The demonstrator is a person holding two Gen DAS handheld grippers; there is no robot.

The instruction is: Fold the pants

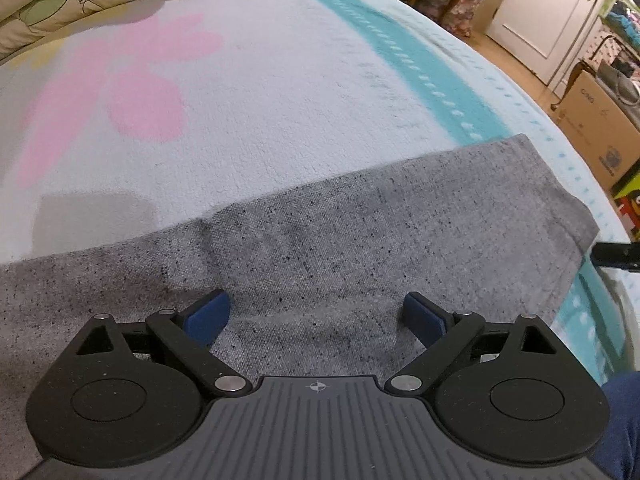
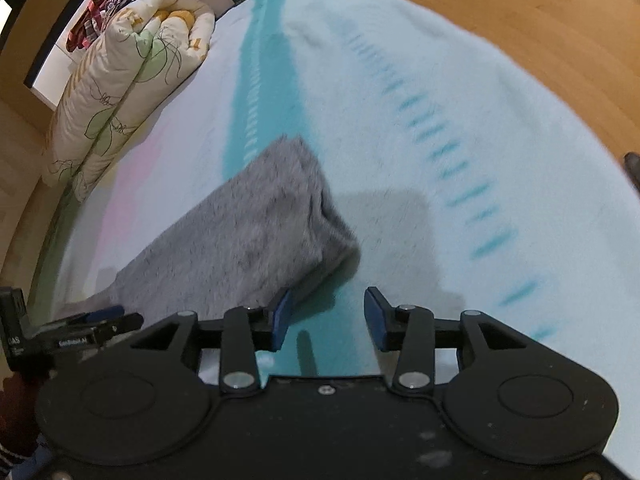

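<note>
Grey speckled pants [image 1: 320,240] lie flat on the bed in a long folded band, one end near the bed's right edge. My left gripper [image 1: 316,314] is open, low over the near part of the pants, with nothing between its blue pads. In the right wrist view the pants [image 2: 240,236] reach away to the upper left. My right gripper [image 2: 326,312] is open and empty, just off the near end of the pants, over the blanket. The left gripper [image 2: 80,320] shows at the left edge of the right wrist view.
The bed is covered with a pale blanket [image 1: 280,80] with pink flowers and a teal stripe [image 1: 400,52]. A folded floral quilt [image 2: 132,80] lies at the head of the bed. Cardboard boxes [image 1: 596,128] and a white door [image 1: 552,4] stand beyond the bed's right edge.
</note>
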